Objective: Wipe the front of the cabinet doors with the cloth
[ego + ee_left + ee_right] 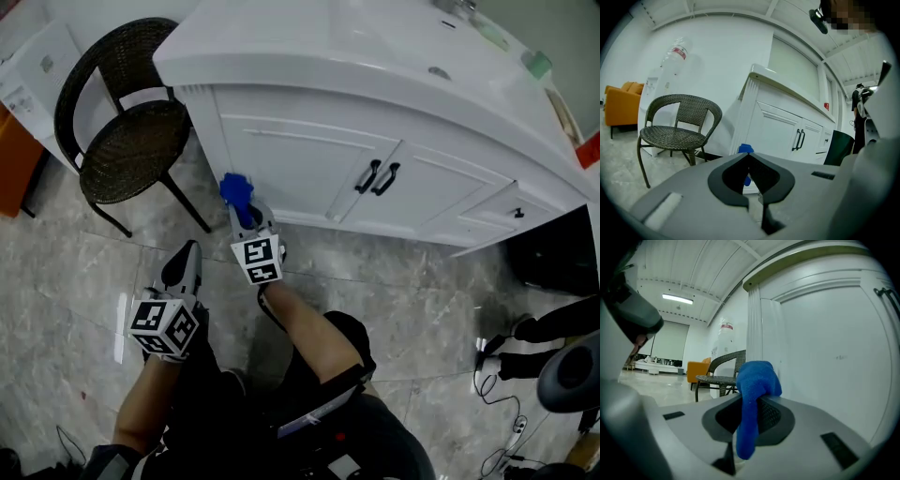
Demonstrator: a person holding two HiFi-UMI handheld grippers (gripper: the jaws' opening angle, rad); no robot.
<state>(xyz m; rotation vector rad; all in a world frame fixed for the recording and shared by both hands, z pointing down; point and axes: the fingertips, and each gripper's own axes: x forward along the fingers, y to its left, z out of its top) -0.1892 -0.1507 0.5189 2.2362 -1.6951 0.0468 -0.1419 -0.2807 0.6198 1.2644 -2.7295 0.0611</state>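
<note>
floor (394, 281): grey marbled tile with a glossy sheen. It fills the lower half of the head view.
cabinet (309, 56): white, under a white top. It runs from 12 o'clock to 3 o'clock in the head view.
cabinet doors (300, 169): 2 white panelled doors on the front, shut and side by side.
chair (136, 150): dark wicker seat and rounded back on thin black legs. It stands at 10 o'clock, just beside the cabinet's left end.
left gripper (186, 255): at 8 o'clock in the head view, low over the floor and apart from the cabinet. In the left gripper view its jaws meet at the tips with nothing between them.
right gripper (247, 217): just off the centre of the head view toward 9 o'clock, at the end of the person's forearm. It points at the foot of the left door, near the cabinet's corner post. Its jaws are clamped on the cloth (757, 380).
cloth, in place: blue, bunched over the jaw tips, with a tail hanging down between the jaws. It sits by the bottom left corner of the left door. It is very near the white surface, but I cannot tell whether it touches.
handles (378, 177): 2 black bar handles, side by side where the 2 doors meet, at 3 o'clock from the cloth.
</note>
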